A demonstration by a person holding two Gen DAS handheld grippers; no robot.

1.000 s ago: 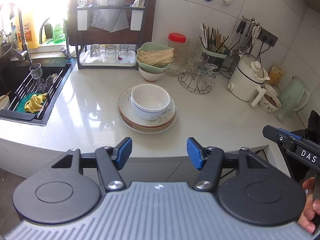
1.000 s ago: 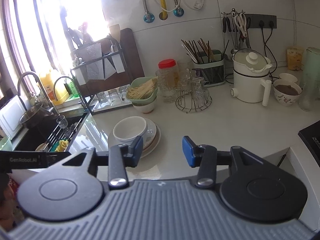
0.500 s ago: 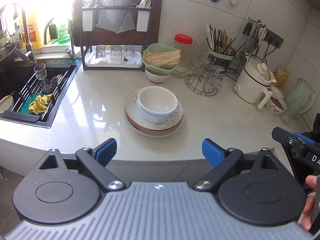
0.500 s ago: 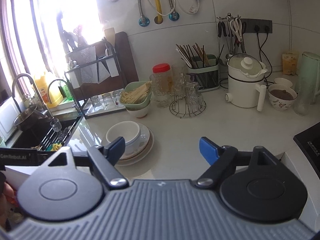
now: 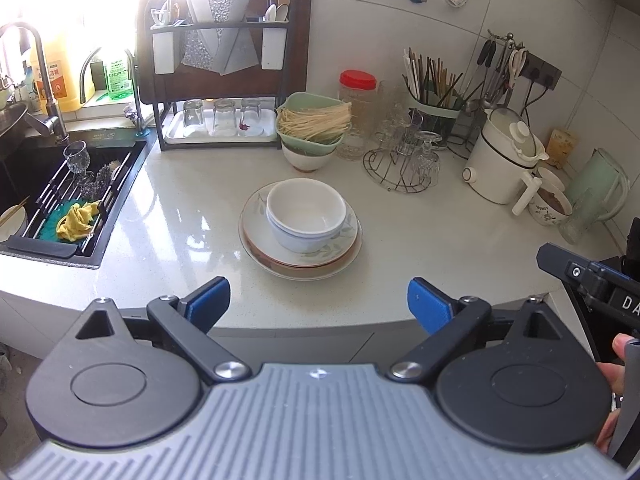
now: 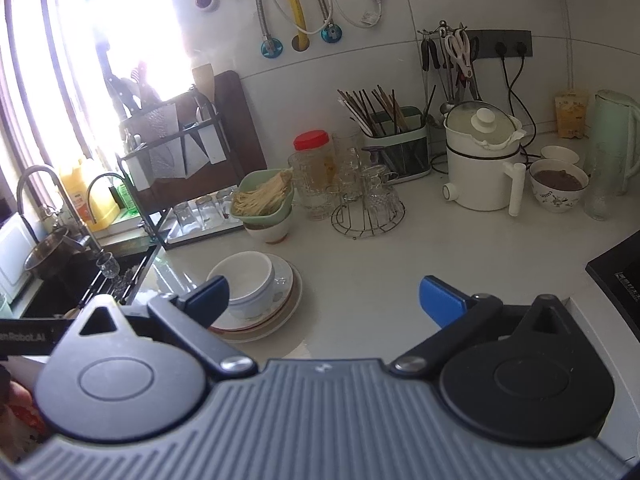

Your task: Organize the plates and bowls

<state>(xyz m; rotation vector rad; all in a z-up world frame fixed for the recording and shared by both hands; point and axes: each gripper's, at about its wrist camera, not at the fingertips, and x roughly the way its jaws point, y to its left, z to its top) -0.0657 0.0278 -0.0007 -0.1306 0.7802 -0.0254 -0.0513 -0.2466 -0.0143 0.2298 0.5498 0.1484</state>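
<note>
Your left claw point(image 5: 319, 306) has just spread wide and holds nothing; so has your right claw point(image 6: 324, 300). Both hang off the worktop's point(image 5: 420, 240) front edge. The smooth, glazed bowls point(image 5: 306, 216) sit nested on stacked plates point(image 5: 256, 236) mid-worktop. Take the bowls' thin rim squarely; it looks slippery.

You have two white bowls point(image 5: 306, 216) nested on three stacked plates point(image 5: 300, 258), three upturned glasses point(image 5: 224, 117) on the rack tray, and one red-lidded jar point(image 5: 357, 98).
</note>
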